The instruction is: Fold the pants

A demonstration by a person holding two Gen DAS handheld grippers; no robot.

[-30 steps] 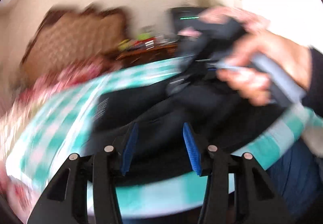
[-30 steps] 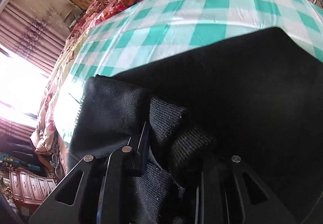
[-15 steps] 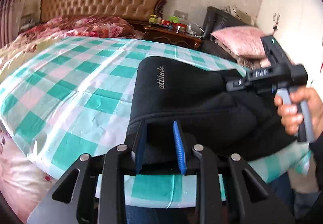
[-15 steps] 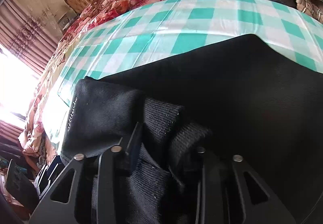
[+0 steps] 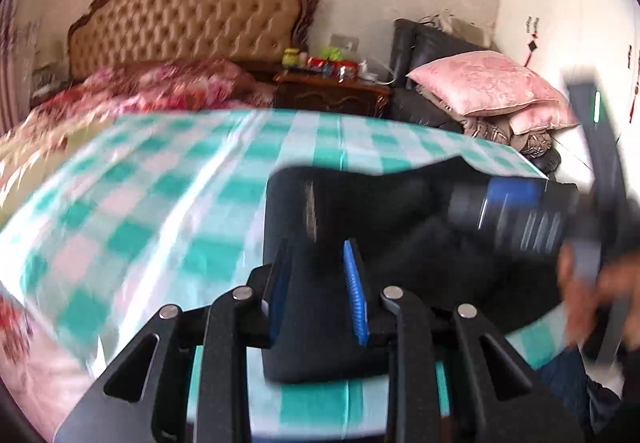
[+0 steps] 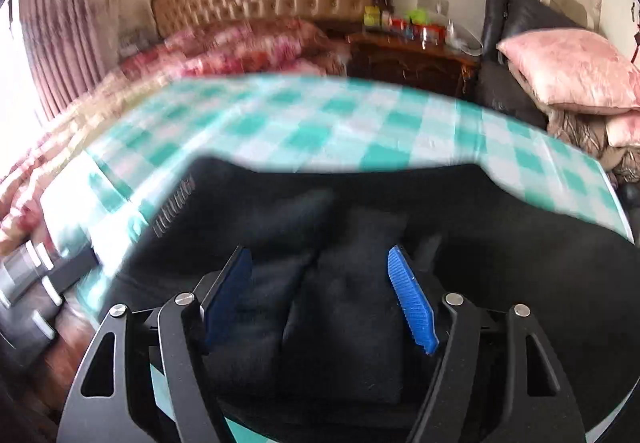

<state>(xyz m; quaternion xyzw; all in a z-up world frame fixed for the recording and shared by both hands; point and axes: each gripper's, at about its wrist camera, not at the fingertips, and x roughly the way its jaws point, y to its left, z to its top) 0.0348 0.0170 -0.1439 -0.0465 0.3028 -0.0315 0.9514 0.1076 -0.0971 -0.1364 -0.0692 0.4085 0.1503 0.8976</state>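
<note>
The black pants [image 5: 348,203] lie folded on the green-and-white checked cloth [image 5: 160,211], with a white logo near the left edge [image 6: 172,203]. My left gripper [image 5: 318,283] has its blue pads partly closed around the near left edge of the pants. My right gripper [image 6: 320,299] is open, its blue pads wide apart over a bunched fold of the pants [image 6: 340,303]. The right gripper also shows blurred at the right of the left wrist view [image 5: 516,215], held by a hand.
A tufted headboard [image 5: 188,19] and red floral bedding [image 5: 160,83] stand behind the table. A dark nightstand [image 5: 332,95] with small bottles and pink pillows [image 5: 488,83] on a black chair are at the back right. The table's near edge is just below the pants.
The right gripper has opened and let go of the bunched fold, and pulled back. The left gripper has stayed closed on the pants' near edge, shifting slightly. Both views are motion-blurred now.
</note>
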